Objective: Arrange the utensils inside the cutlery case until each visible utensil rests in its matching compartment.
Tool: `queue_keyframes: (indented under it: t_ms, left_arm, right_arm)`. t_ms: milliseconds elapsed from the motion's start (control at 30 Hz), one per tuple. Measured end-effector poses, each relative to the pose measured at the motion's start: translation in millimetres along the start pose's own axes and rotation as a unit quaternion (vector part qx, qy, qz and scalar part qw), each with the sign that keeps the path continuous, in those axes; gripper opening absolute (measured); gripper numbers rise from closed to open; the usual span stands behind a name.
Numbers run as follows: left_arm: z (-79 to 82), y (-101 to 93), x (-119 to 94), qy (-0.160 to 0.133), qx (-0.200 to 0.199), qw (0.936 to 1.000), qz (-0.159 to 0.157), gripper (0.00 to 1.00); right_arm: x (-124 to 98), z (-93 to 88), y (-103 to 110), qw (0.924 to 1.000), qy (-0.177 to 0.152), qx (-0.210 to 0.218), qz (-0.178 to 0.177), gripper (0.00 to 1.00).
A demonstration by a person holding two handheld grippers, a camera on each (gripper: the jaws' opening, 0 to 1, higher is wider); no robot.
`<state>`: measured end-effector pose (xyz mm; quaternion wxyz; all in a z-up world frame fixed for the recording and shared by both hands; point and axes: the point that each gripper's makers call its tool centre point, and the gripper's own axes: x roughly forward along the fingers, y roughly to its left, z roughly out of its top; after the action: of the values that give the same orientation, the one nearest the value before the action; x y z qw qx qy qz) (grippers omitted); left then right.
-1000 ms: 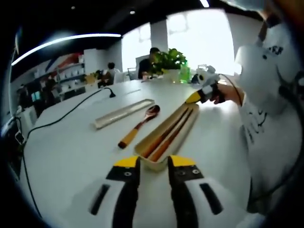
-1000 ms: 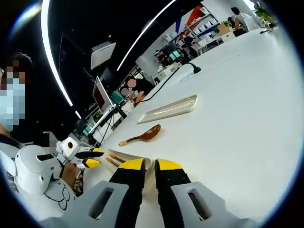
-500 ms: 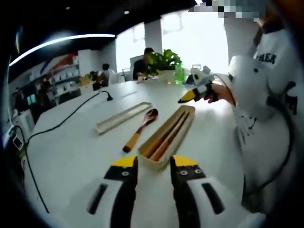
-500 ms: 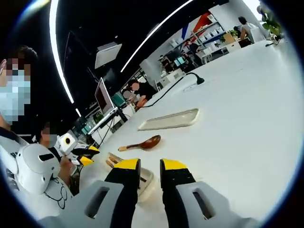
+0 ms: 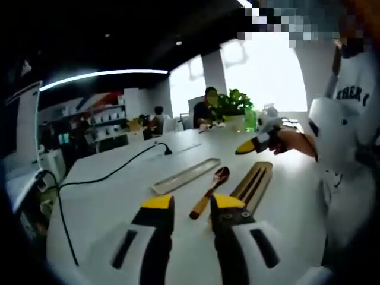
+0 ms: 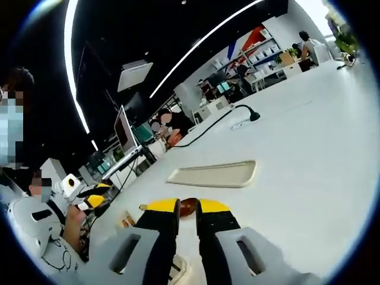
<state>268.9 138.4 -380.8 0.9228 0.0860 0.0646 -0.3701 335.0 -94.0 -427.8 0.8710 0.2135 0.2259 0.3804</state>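
A wooden spoon [image 5: 209,190] lies on the white table [image 5: 107,202] between a flat cream lid [image 5: 187,175] and the open cutlery case [image 5: 255,181], which holds two wooden chopsticks. My left gripper [image 5: 193,205] hovers open short of the spoon's handle, with nothing between its fingers. A hand holds my right gripper [image 5: 255,144] above the case's far end. In the right gripper view my right gripper [image 6: 188,208] is open and narrow, with the spoon's bowl [image 6: 189,205] just beyond its tips, the lid [image 6: 214,174] farther off, the chopstick ends [image 6: 126,221] to the left and the left gripper [image 6: 92,199] beyond them.
A black cable [image 5: 107,172] runs across the table to a socket [image 6: 244,122]. A potted plant [image 5: 233,107] stands at the table's far end. People sit at desks with monitors [image 6: 124,127] in the background. The person's white sleeve [image 5: 350,154] is at the right.
Both views have shifted with the hands. My left gripper has drawn back from the case. My right gripper has swung toward the spoon, whose bowl now sits behind its tips. The utensils have not moved.
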Motion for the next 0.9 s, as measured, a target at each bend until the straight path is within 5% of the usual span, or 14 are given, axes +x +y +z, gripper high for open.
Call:
queue_keyframes:
  t_ms: [200, 900]
  left_arm:
    - [-7.3, -4.5, 5.5, 0.015, 0.019, 0.9997, -0.003, 0.26]
    - [-25.5, -4.8, 1.1, 0.042, 0.033, 0.9986, 0.006, 0.25]
  right_arm:
    - [15.0, -9.9, -12.1, 0.9996, 0.022, 0.016, -0.007, 0.08]
    - [44.0, -24.4, 1.4, 0.9977, 0.058, 0.033, 0.013, 0.14]
